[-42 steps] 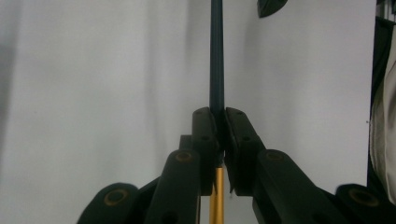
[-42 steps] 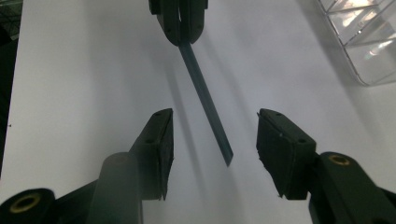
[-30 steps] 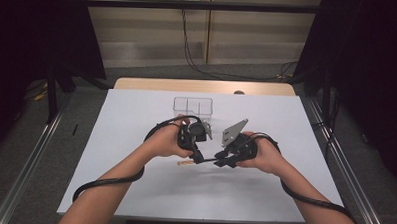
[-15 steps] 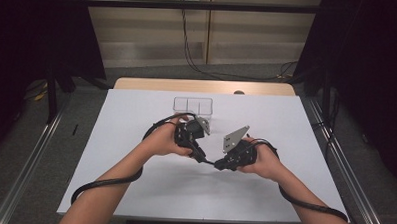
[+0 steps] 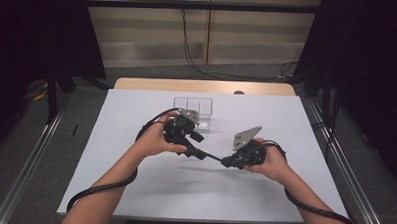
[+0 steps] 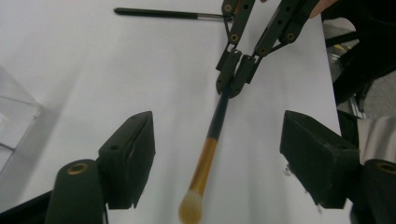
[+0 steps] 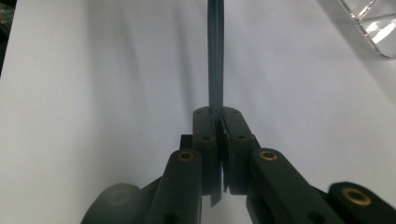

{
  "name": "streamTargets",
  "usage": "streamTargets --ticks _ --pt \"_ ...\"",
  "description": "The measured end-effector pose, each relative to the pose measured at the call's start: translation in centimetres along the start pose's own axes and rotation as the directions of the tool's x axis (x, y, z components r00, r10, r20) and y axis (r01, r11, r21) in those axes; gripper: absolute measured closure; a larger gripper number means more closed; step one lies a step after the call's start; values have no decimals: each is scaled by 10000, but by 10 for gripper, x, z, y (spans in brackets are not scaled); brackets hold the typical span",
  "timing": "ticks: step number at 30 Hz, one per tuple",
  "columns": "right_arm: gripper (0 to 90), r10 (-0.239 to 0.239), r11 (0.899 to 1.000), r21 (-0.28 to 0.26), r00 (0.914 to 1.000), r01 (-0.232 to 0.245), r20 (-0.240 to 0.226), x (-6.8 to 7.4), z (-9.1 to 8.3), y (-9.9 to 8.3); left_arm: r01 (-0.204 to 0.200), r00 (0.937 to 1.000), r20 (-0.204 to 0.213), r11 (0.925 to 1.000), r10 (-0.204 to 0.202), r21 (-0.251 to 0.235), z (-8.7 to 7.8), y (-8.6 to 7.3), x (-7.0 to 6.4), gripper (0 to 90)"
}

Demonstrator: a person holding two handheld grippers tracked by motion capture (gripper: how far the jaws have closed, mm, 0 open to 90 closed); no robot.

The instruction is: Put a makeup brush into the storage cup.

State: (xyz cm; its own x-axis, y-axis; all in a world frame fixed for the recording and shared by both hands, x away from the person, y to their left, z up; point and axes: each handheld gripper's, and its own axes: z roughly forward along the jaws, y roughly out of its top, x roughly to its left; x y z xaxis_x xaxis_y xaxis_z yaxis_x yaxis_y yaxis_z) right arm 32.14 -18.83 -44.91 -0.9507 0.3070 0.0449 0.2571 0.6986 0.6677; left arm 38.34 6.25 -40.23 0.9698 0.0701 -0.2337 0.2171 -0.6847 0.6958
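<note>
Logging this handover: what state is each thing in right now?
Brush: held off the table by its dark handle, bristle end toward the left gripper.
Right gripper: jaws shut on the brush.
Left gripper: jaws open, either side of the brush.
Second brush: lying flat.
Clear box: upright, open-topped.

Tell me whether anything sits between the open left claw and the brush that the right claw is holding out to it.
Nothing visible does. The brush reaches from the shut right claw into the gap of the left claw, its pale tip between the two pads, touching neither. A second brush lies on the white table, well off to the side.
</note>
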Motion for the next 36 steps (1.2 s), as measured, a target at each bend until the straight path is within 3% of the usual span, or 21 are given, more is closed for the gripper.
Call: streamTargets --ticks 5,9,16,20,26,28,31,34,36 --pt "854 127 9996 -273 9998 -122 166 -1 -3 -4 104 9994 -310 9968 -128 -792 -5 -7 2 169" --pt "854 221 9979 -606 9996 -208 194 0 -3 -7 336 9982 -463 9927 -391 -1156 -8 -13 3 140" --pt "854 438 9907 -1299 9987 -402 248 2 -5 -10 652 9937 -743 9729 -836 -2219 -10 -23 6 104" --pt "854 649 9816 -1819 9974 -580 326 4 -6 -10 753 9910 -816 9452 -1063 -3178 -12 -28 9 89" --pt "854 1036 9615 -2608 9933 -871 503 3 -7 -13 842 9898 -726 9144 -1226 -3959 -12 -33 8 58" --pt "854 1285 9485 -2989 9898 -1044 621 3 -7 -14 954 9892 -607 9009 -1333 -4233 -10 -35 7 58" --pt "854 1508 9298 -3494 9857 -1157 748 4 -7 -14 998 9894 -513 8926 -1359 -4397 -5 -36 6 58" --pt "853 1689 9121 -3897 9828 -1275 739 4 -7 -12 1020 9900 -382 8754 -1359 -4724 1 -37 5 59" --pt "854 1783 9034 -4076 9811 -1329 751 4 -6 -10 1015 9904 -332 8686 -1342 -4850 5 -36 4 59"
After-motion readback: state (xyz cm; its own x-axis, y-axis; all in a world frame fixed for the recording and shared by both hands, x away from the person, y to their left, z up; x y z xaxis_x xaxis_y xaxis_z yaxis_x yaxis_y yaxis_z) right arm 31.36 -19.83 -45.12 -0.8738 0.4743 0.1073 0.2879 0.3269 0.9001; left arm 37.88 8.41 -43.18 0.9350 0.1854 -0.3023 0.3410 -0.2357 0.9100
